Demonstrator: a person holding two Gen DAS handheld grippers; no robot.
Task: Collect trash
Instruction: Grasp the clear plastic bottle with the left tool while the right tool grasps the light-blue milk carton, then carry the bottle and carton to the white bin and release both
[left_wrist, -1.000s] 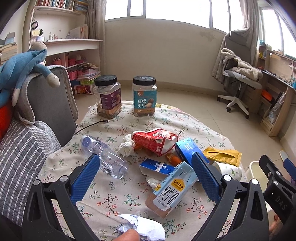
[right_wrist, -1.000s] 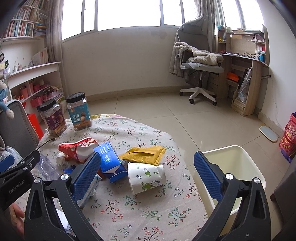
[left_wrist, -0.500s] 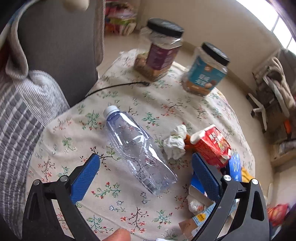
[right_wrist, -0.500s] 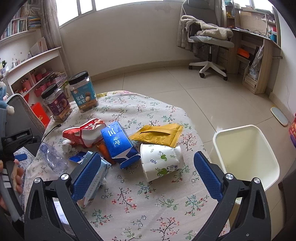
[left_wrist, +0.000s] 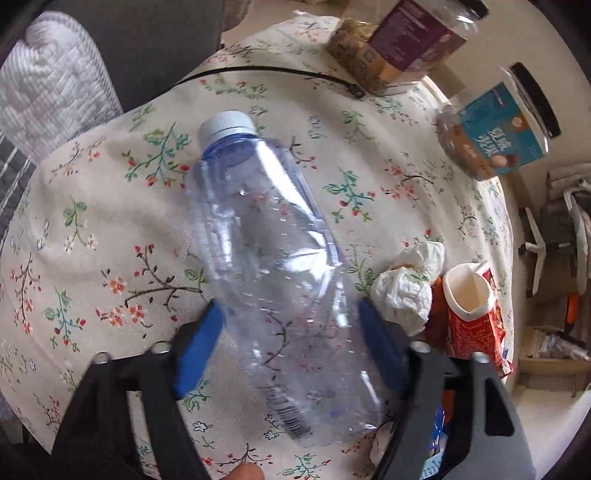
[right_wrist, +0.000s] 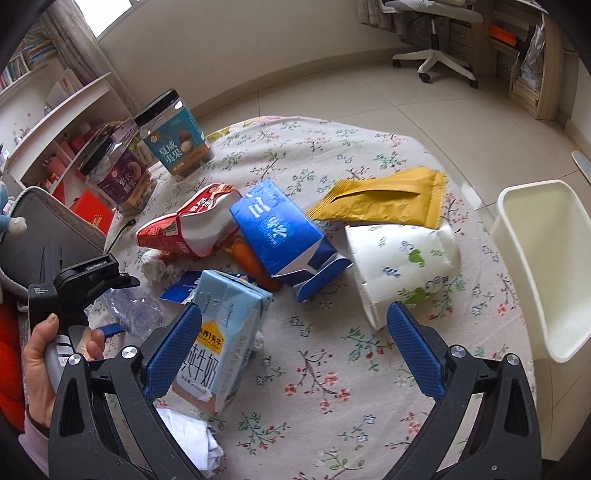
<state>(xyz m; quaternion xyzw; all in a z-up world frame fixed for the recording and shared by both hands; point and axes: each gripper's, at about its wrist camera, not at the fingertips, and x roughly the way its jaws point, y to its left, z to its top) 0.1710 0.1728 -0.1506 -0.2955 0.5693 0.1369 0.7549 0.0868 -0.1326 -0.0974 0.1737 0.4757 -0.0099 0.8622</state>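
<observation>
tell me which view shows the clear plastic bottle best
The left wrist view: the clear plastic bottle fills the frame, cap to base, lying between the closing left tongs. The right wrist view shows only a crumpled part of it behind the left hand's tool.

Round table w/ floral cloth: bottle, cartons, paper cup, jars, tissues.

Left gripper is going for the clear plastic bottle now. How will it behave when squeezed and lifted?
The bottle looks empty and thin-walled, so it is probably light and may buckle as the left gripper jaws close around it. It lies on its side on the tablecloth, so a glancing touch could roll it. Smooth plastic might slip.
</observation>
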